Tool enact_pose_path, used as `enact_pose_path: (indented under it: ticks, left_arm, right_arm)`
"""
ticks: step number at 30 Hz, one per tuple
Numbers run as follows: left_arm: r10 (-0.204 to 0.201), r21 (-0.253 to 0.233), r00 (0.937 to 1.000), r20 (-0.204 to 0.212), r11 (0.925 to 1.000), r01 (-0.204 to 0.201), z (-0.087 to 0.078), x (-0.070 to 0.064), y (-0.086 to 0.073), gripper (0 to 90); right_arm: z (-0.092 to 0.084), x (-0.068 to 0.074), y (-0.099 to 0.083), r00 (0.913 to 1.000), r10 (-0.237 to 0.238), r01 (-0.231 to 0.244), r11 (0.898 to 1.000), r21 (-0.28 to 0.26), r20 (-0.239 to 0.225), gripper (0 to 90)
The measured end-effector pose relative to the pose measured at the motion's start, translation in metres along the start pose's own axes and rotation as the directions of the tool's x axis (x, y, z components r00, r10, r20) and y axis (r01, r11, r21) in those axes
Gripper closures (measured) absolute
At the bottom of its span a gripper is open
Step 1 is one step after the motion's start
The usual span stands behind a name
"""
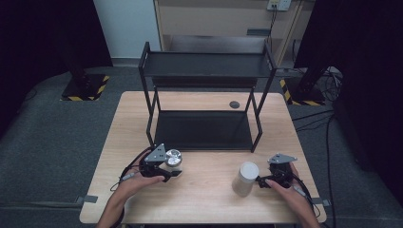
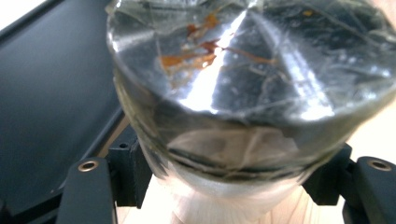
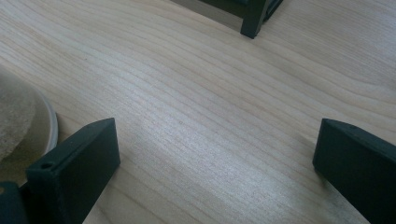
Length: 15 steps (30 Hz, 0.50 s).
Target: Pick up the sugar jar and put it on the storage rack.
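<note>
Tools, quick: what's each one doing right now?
Left tool: closed on the jar.
Right tool: open, holding nothing; the cup sits beside it.

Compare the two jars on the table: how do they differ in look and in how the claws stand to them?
The shiny-lidded jar has a reflective silver top, while the white jar looks pale and matte. The shiny-lidded jar sits between the jaws of the left claw; the white jar stands free on the table, beside the open right claw. The shiny-lidded jar is nearer the black shelf. Both stand upright on the table's near half.
</note>
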<state>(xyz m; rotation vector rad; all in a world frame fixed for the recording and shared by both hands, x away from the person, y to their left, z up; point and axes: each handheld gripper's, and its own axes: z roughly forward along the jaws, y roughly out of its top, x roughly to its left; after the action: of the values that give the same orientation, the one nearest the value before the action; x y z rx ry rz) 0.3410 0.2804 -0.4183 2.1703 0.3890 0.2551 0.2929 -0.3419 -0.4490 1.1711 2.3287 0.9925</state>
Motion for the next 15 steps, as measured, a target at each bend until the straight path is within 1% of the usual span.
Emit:
enact_pose_path:
  ticks: [7, 9, 13, 15]
  left_arm:
    - [0.024, -0.011, 0.9995, 0.022, 0.9996, -0.024, 0.001, 0.003, 0.016, 30.1]
    - [0.022, -0.018, 0.9993, 0.029, 0.9996, -0.022, 0.002, 0.004, 0.018, 30.1]
    - [0.025, -0.017, 0.9992, 0.031, 0.9996, -0.024, 0.001, 0.009, 0.024, 30.1]
    - [0.02, -0.022, 0.9993, 0.031, 0.9996, -0.02, 0.0, 0.011, 0.025, 30.1]
  right_arm:
    - [0.0, 0.0, 0.0, 1.0, 0.0, 0.0, 1.0, 0.0, 0.0, 1.0]
    - [0.0, 0.0, 0.0, 1.0, 0.0, 0.0, 1.0, 0.0, 0.0, 1.0]
    - [0.0, 0.0, 0.0, 1.0, 0.0, 0.0, 1.0, 0.0, 0.0, 1.0]
    - [0.0, 0.0, 0.0, 1.0, -0.001, 0.001, 1.0, 0.0, 0.0, 1.0]
